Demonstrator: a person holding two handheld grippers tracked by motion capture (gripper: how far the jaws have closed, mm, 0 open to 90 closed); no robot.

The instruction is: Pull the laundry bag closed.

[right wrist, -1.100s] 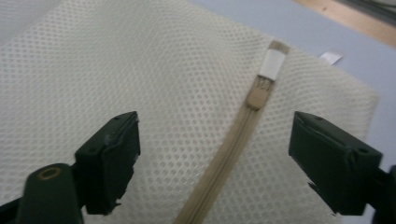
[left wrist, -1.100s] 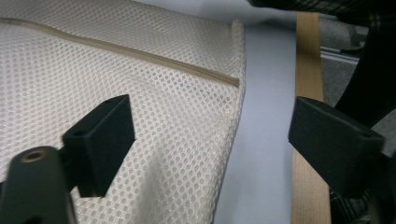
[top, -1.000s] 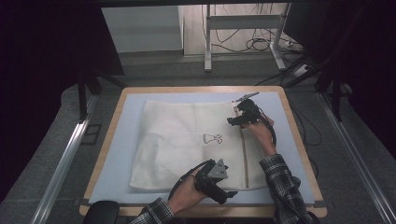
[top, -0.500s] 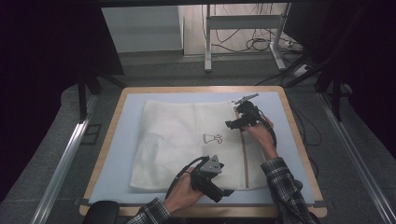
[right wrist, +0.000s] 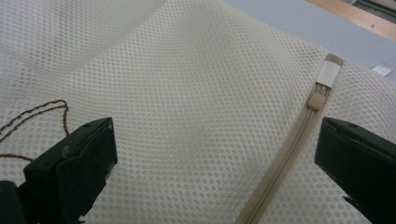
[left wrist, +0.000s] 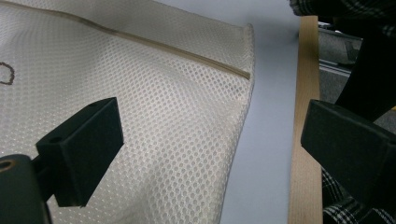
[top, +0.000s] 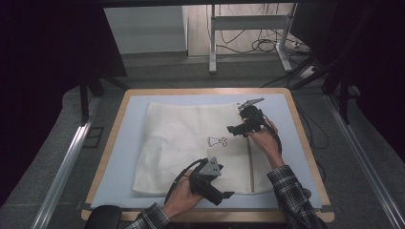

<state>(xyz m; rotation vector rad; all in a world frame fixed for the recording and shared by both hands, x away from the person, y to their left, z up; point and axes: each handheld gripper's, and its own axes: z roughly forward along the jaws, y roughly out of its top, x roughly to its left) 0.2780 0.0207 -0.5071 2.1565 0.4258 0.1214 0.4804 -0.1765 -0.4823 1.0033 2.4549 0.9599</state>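
Overhead, a cream mesh laundry bag (top: 191, 143) lies flat at the middle of the pale blue mat (top: 124, 157) covering the wood-edged surface (top: 305, 143). The left claw (top: 224, 194) is held low at about 6 o'clock on the bag, over its near edge; the right claw (top: 237, 129) sits at about 2 o'clock, over the bag's upper right area. Detail lost from the high view appears in the gripper views. From the right gripper view, the honeycomb weave is plain, a tan zipper (right wrist: 280, 168) runs up to its pull (right wrist: 317, 100) beside a white tab (right wrist: 328, 72), and a brown stitched outline (right wrist: 32, 116) sits at 9 o'clock; the right claw (right wrist: 215, 172) is spread wide, jaws either side of bare mesh, holding nothing. From the left gripper view, the bag's corner (left wrist: 247, 35) and its tan seam (left wrist: 163, 46) show, with blue mat and the wooden rim (left wrist: 306, 93) at 3 o'clock and a plaid sleeve (left wrist: 336, 210) at 5 o'clock; the left claw (left wrist: 210, 154) is likewise spread apart and empty above the mesh. Beyond the surface, at 12 o'clock, stand a metal stand (top: 212, 38) and loose cables (top: 262, 45) on the floor; dark curtains flank both sides. Nothing lies on the bag between the claws.
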